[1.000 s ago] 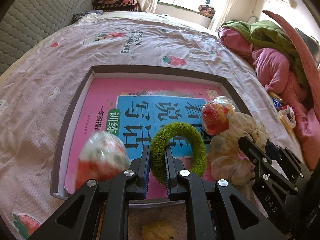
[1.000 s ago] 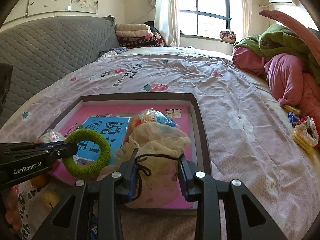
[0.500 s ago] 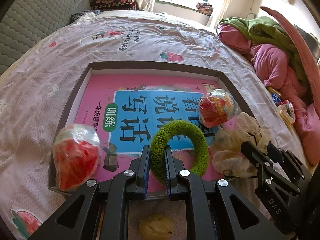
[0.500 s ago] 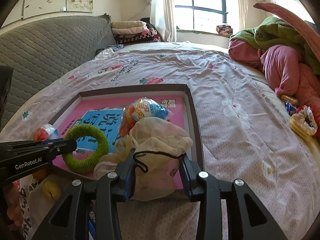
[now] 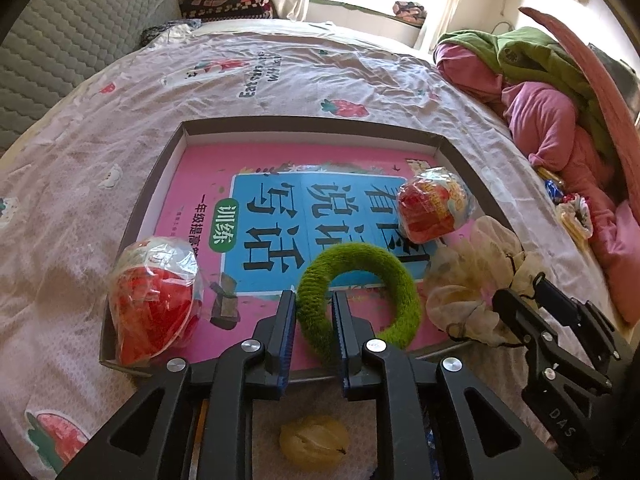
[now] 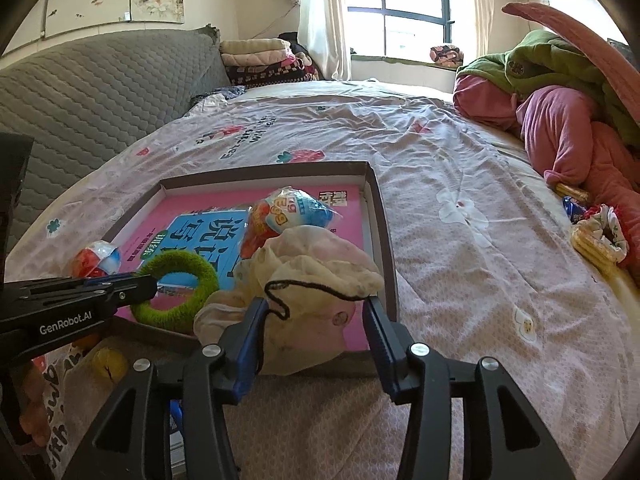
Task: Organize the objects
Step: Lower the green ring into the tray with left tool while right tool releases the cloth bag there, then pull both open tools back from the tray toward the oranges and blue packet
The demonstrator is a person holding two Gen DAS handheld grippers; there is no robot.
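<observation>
So both grippers are sitting at the near edge of a shallow cardboard tray (image 5: 160,184) that's lying on a bed with a strawberry-print sheet (image 5: 280,76). A pink workbook (image 5: 208,184) with a blue panel is covering the tray floor.

The left gripper (image 5: 313,322) is straddling a fuzzy green ring (image 5: 360,280), thick and plush like a doughnut, lying flat on the book near the front. Its jaws have just been opening a little; they're narrow, with the ring's band between them, and a sliver of gap is showing beside the pads, so it's looking let go rather than squeezed.

The right gripper (image 6: 314,336) has just been opening too. Its jaws are standing fairly wide on either side of a crumpled cream cloth pouch (image 6: 304,280) with a black drawstring, which is slumping in the tray's front right corner, partly over the rim. The right pad is clear of it; the left pad is looking just beside the fabric.

Also in the tray: two plastic-wrapped snack balls, one red one (image 5: 154,300) at the left front, another (image 5: 434,204) behind the ring.
</observation>
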